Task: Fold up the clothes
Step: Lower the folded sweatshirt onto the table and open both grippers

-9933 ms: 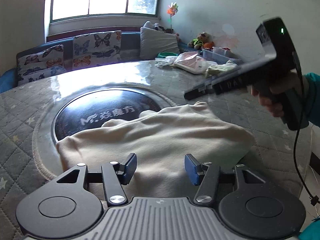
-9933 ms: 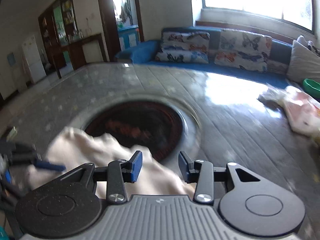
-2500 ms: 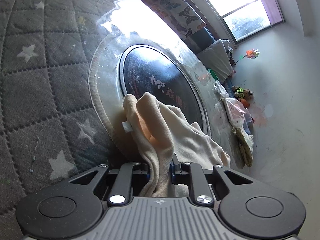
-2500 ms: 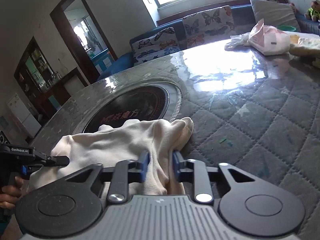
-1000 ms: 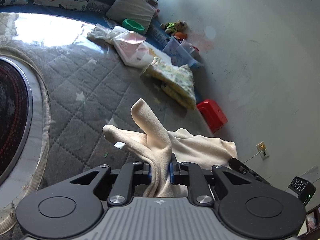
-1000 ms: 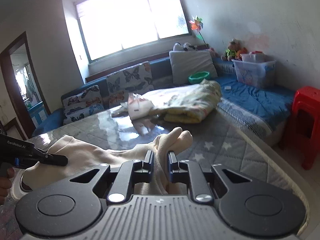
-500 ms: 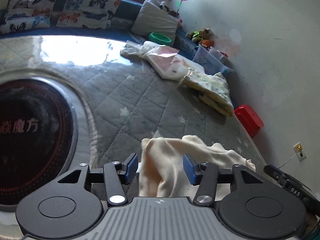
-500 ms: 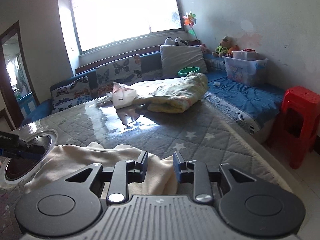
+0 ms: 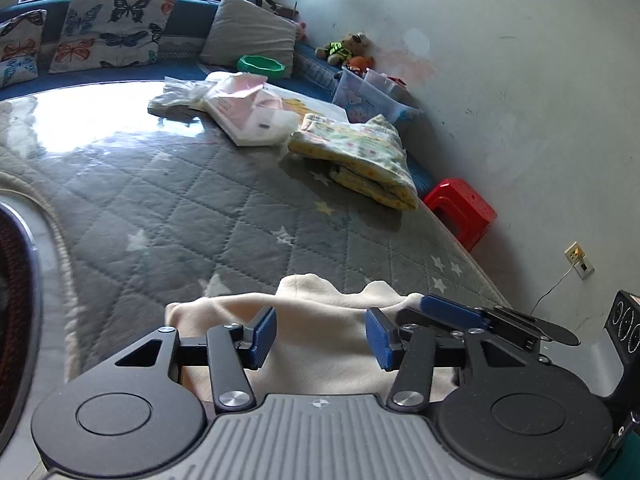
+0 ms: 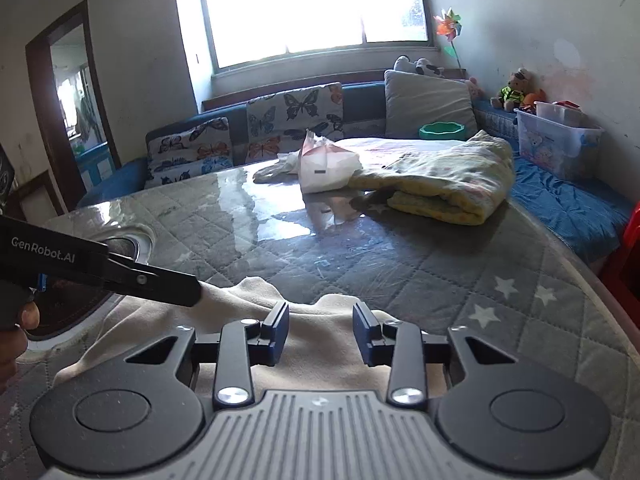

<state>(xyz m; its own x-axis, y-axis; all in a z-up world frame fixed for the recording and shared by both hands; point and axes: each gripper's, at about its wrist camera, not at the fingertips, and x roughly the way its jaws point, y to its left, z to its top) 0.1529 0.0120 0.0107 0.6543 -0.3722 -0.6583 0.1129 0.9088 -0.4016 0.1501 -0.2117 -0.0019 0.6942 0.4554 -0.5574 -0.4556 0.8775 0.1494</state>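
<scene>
A cream garment (image 9: 320, 344) lies folded on the grey quilted table cover, near the table's edge. It also shows in the right wrist view (image 10: 320, 332). My left gripper (image 9: 321, 336) is open and empty just above the garment. My right gripper (image 10: 320, 334) is open and empty over the same garment; its fingers (image 9: 452, 314) show in the left wrist view at the garment's right side. The left gripper's fingers (image 10: 160, 280) reach in from the left in the right wrist view, over the garment's far left corner.
A folded yellow patterned blanket (image 9: 360, 156) and a pink-and-white plastic bag (image 9: 248, 108) lie farther back on the table. A round black inset (image 9: 12, 300) with a metal rim sits at the left. A red stool (image 9: 460, 212) stands beside the table, a sofa with cushions (image 10: 288, 120) behind.
Both grippers carried the garment's edge across, then opened and let it go. The cloth now lies flat beneath them, and both grippers have drawn back slightly.
</scene>
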